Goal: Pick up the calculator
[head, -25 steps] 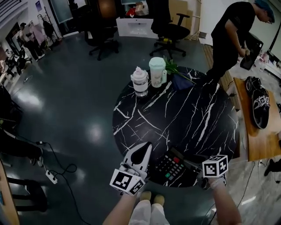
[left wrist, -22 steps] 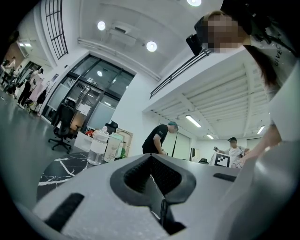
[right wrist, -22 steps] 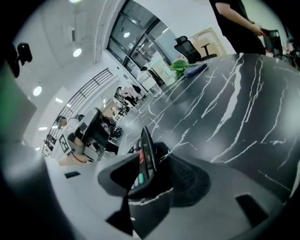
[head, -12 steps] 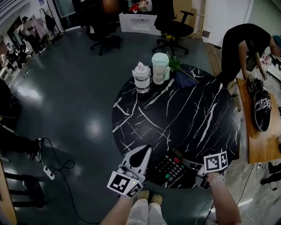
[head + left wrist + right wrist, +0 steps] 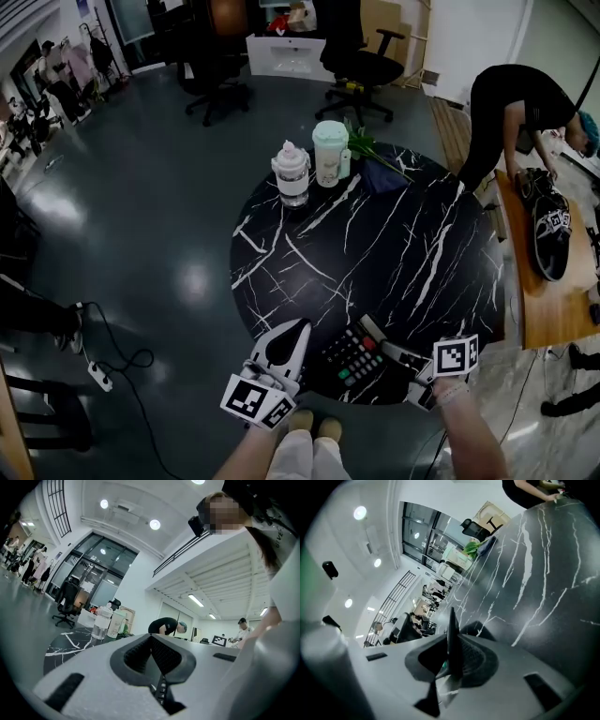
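Observation:
The calculator [image 5: 352,354], black with red and green keys, lies at the near edge of the round black marble table [image 5: 375,253]. My right gripper [image 5: 410,366] is at its right edge, and its jaws are closing. In the right gripper view the calculator [image 5: 453,620] stands edge-on as a thin dark slab between the pads, with my right gripper [image 5: 452,637] pressing on it. My left gripper [image 5: 298,325] rests just left of the calculator with its tips together. In the left gripper view my left gripper [image 5: 151,635] has nothing between its tips.
A clear bottle [image 5: 292,173], a pale green cup [image 5: 330,155], a green plant [image 5: 370,145] and a dark cloth [image 5: 380,173] stand at the table's far side. A person [image 5: 511,112] bends over a wooden bench [image 5: 544,309] on the right. Office chairs stand behind.
The right gripper has rolled and its jaws have closed onto the calculator's right edge. The left gripper has stayed where it was.

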